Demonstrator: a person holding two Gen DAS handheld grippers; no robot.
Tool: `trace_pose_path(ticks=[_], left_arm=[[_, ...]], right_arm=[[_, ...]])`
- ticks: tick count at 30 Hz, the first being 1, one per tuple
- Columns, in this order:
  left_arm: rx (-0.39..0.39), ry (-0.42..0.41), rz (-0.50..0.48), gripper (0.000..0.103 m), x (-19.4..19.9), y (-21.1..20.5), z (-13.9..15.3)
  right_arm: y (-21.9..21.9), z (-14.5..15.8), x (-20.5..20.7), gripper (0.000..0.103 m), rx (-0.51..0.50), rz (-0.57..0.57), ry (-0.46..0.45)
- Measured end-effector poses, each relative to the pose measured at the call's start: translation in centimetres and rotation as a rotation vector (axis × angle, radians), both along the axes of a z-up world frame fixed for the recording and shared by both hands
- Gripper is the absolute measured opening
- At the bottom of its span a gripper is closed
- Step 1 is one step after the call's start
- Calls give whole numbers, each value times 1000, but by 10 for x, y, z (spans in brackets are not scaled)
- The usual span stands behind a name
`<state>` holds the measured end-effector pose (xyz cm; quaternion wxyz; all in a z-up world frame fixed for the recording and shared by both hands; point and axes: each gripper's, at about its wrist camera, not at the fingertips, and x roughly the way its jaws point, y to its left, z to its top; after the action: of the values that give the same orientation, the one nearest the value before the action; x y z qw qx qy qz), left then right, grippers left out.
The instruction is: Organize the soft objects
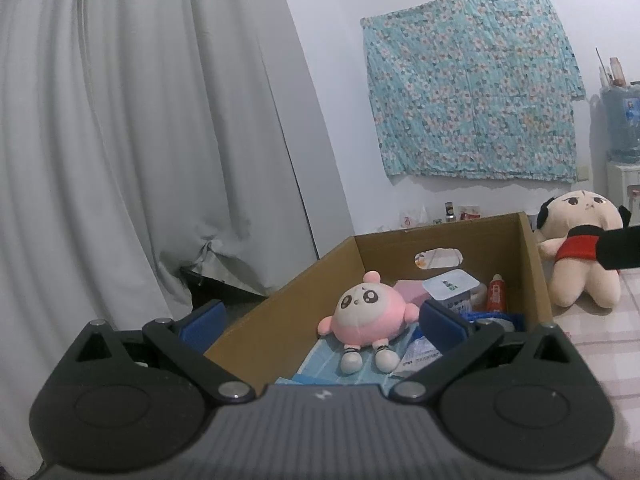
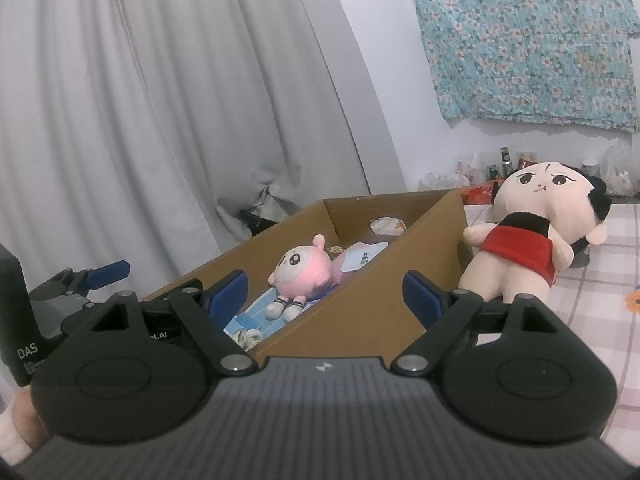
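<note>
A small pink-and-white plush (image 1: 366,312) lies inside an open cardboard box (image 1: 440,225), on blue masks. My left gripper (image 1: 322,320) hovers open above the box's near end, with the plush seen between its blue pads but untouched. In the right wrist view the same plush (image 2: 304,276) lies in the box (image 2: 384,197). My right gripper (image 2: 326,294) is open over the box's right wall, gripping nothing. A large beige doll in a red top (image 2: 536,232) lies on the checked surface just right of the box, also visible as the doll (image 1: 580,248) in the left wrist view. The left gripper (image 2: 94,276) shows at far left.
The box also holds a white lidded tub (image 1: 452,286), a red tube (image 1: 496,294) and a pink block. A grey curtain (image 1: 140,140) hangs at left and a floral cloth (image 1: 472,88) on the wall. Small bottles and bags (image 2: 504,164) stand behind; a checked cloth (image 2: 600,320) covers the surface.
</note>
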<state>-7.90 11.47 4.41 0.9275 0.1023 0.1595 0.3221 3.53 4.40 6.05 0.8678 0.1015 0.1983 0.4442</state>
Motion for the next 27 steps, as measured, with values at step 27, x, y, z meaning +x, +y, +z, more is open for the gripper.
trace_pose_path(ticks=[27], left_arm=[[-53, 43, -18, 103, 7, 3, -1]], right_arm=[[-8, -14, 14, 87, 34, 3, 108]])
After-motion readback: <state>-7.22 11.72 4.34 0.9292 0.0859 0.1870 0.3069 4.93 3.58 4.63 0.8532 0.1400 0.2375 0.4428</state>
